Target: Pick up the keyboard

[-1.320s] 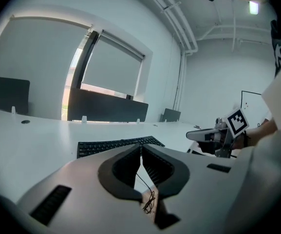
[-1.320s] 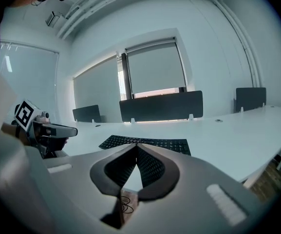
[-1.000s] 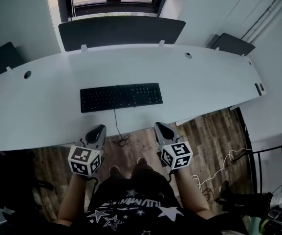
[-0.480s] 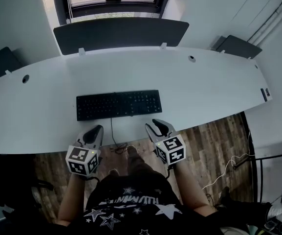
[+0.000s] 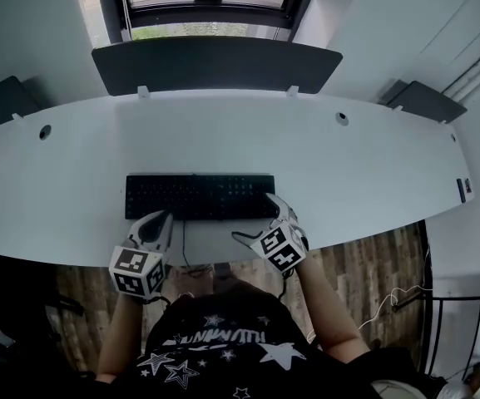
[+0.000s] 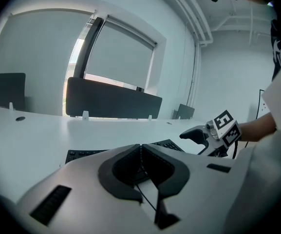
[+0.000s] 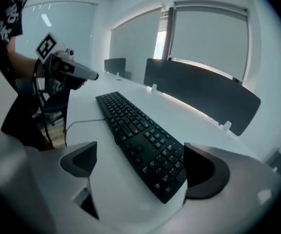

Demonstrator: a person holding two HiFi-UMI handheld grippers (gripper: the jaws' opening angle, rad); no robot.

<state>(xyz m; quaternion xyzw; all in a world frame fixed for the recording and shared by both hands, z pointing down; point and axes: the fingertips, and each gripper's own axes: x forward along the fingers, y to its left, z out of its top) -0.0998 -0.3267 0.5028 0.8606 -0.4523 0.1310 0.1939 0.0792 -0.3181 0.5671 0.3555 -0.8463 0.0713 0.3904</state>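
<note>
A black keyboard (image 5: 200, 196) lies flat on the white desk (image 5: 348, 165), close to the front edge. My left gripper (image 5: 158, 220) is shut and empty, its tips just short of the keyboard's front left part (image 6: 84, 154). My right gripper (image 5: 263, 221) is rolled on its side at the keyboard's right end. Its jaws have just been opening and stand wide. In the right gripper view the keyboard's (image 7: 140, 140) right end lies between the two fingers (image 7: 79, 160), and neither pad touches it.
The keyboard's thin cable (image 5: 183, 248) runs over the desk's front edge towards the floor. A dark divider panel (image 5: 215, 65) stands along the back of the desk. Two cable holes (image 5: 45, 131) (image 5: 341, 118) sit in the desktop. The person's legs are below the desk edge.
Both grippers moved forward from over the floor to the desk's front edge at the keyboard. The right one rolled sideways and its jaws went from shut to wide open.
</note>
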